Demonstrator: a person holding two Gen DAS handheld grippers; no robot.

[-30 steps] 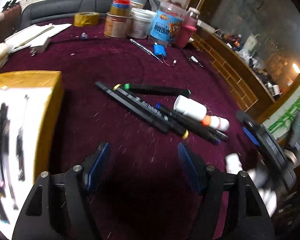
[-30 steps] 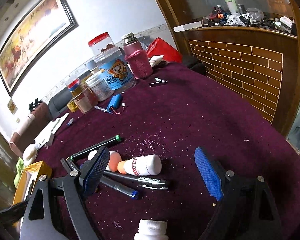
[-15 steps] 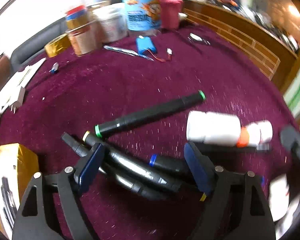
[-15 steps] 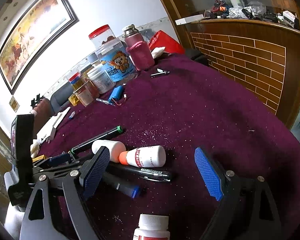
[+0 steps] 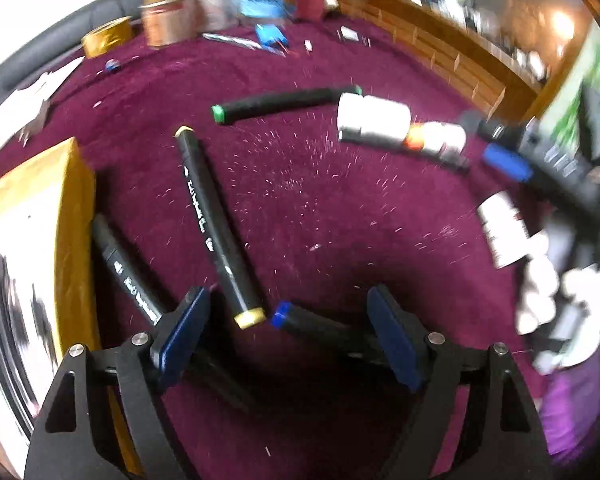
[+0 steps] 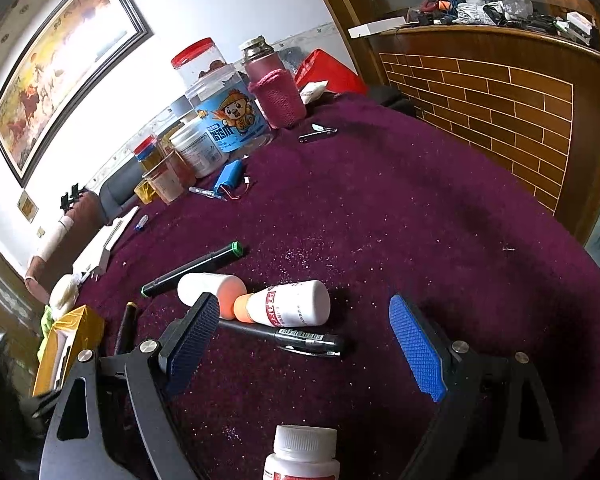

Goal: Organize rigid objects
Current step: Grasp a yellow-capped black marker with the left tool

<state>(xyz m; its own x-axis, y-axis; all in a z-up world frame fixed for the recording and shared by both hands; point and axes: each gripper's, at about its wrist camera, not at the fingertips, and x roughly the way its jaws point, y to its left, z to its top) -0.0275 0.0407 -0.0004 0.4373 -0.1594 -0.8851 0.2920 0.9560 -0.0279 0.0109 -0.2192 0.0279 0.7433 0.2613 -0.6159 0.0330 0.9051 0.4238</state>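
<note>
My left gripper (image 5: pixel 288 334) is open, low over the maroon cloth. A blue-capped marker (image 5: pixel 320 330) lies between its pads. A yellow-capped marker (image 5: pixel 214 226) lies just ahead, and another black marker (image 5: pixel 126 270) lies by the yellow box (image 5: pixel 74 216). A green-capped marker (image 5: pixel 284 103) and two white bottles with orange ends (image 5: pixel 374 122) lie farther off. My right gripper (image 6: pixel 304 340) is open and empty. The white bottles (image 6: pixel 288 304) and a black pen (image 6: pixel 296 338) lie between its pads. A white pill bottle (image 6: pixel 302 458) stands beneath it.
Jars, a pink-sleeved flask (image 6: pixel 276 88) and a blue battery pack (image 6: pixel 228 176) stand at the table's far side. A tape roll (image 5: pixel 106 36) and white papers (image 5: pixel 24 100) lie far left. A brick-patterned wooden counter (image 6: pixel 484 96) borders the table on the right.
My left gripper has swung over the markers and they are scattered: the yellow-capped and black ones now lie near the yellow box, the blue-capped one between the pads. The right gripper barely moved.
</note>
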